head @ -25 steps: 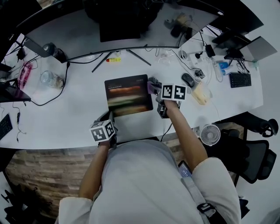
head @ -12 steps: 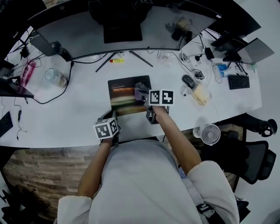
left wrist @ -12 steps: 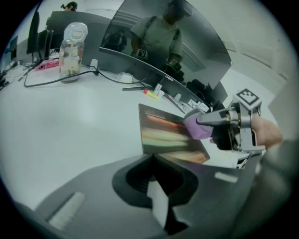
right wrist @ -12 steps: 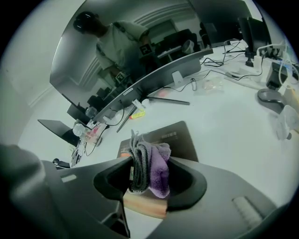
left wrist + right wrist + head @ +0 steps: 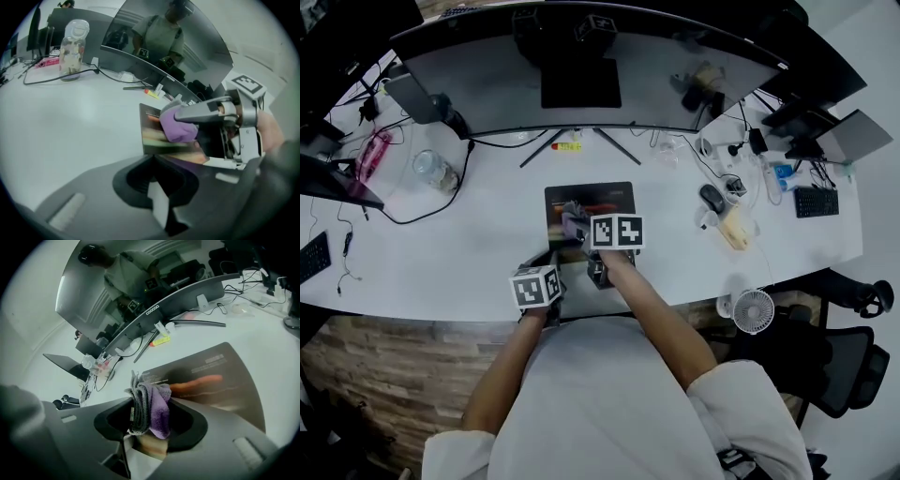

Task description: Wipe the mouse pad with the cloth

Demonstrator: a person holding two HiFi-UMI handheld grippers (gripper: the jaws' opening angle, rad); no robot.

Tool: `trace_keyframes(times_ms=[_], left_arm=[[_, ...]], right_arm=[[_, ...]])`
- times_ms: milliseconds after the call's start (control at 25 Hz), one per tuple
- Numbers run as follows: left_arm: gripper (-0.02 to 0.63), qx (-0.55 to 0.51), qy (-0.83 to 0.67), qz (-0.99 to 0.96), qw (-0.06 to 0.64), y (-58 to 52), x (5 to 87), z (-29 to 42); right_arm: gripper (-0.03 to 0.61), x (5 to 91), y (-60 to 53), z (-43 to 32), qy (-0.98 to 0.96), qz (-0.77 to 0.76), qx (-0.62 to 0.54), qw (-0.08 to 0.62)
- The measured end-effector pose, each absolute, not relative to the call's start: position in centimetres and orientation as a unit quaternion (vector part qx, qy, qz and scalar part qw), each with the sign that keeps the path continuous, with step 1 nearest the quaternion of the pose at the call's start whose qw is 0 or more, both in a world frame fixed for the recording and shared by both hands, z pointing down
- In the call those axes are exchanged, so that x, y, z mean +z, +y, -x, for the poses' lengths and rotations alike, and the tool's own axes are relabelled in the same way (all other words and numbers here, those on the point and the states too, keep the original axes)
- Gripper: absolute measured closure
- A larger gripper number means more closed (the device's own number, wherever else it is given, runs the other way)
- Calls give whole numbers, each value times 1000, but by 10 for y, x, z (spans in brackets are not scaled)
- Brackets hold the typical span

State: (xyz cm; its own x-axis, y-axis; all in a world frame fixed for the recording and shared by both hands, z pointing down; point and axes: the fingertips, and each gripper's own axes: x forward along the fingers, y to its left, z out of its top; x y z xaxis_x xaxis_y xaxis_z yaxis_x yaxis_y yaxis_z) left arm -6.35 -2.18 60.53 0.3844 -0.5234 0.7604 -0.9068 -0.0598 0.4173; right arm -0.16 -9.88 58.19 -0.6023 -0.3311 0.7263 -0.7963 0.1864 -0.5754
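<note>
White desk point(image 5: 441, 253) stretches below a curved monitor point(image 5: 581, 66), with the dark mouse pad point(image 5: 614, 197) lying flat near its front edge. The right gripper point(image 5: 579, 231) has its jaws clamped on a bunched purple and grey cloth point(image 5: 157, 411), which sits over the pad's left part. The left gripper point(image 5: 157, 187) has its jaws together at the pad's near left corner; whether they pinch the pad is unclear.
</note>
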Motion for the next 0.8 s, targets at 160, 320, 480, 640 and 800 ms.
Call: trace_keyframes(times_ms=[160, 320, 480, 640, 800], left_arm=[[614, 212, -516, -697, 451, -21, 605, 65], [614, 211, -517, -697, 450, -23, 604, 66], [614, 208, -518, -694, 453, -22, 605, 66], [614, 208, -518, -694, 454, -23, 605, 66], [614, 209, -519, -693, 454, -22, 606, 67]], right_arm=[[377, 581, -102, 26, -744, -369, 512, 220], [377, 583, -103, 43, -748, -358, 514, 218], [379, 589, -99, 49, -744, -352, 526, 214], [380, 590, -102, 51, -735, -350, 548, 193], [380, 592, -102, 51, -736, -348, 548, 191]])
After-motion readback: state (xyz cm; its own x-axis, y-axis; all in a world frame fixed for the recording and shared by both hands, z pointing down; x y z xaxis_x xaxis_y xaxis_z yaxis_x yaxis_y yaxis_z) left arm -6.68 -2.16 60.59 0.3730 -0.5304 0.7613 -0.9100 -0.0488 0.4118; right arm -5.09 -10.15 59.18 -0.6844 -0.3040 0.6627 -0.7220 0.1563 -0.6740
